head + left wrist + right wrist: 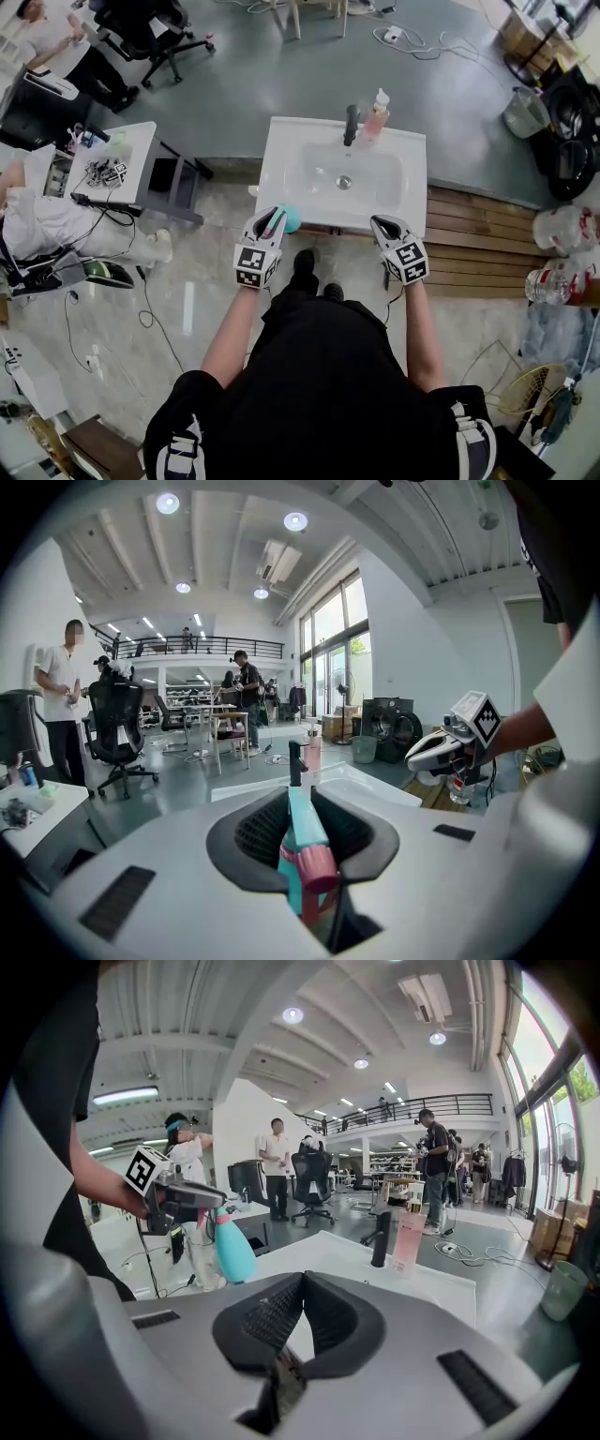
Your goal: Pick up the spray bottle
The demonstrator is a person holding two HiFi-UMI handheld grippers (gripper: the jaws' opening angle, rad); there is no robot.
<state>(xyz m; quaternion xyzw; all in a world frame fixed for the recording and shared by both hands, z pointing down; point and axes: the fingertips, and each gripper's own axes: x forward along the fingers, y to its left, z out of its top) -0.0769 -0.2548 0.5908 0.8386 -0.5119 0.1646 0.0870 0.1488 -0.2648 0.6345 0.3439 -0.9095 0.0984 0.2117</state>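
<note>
Head view: left tool [272, 216] is clamped on the teal spray bottle [291, 220], pink head between the pads, centre frame at the white sink's [412, 155] front edge. Right tool [384, 225] is closed and empty, right of centre at the same edge.

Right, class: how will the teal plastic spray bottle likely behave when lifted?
The teal plastic spray bottle is probably stiff: it hangs from the left gripper without sagging. Its rounded body looks smooth, so perhaps slippery. Held at the pink head, it may swing.
</note>
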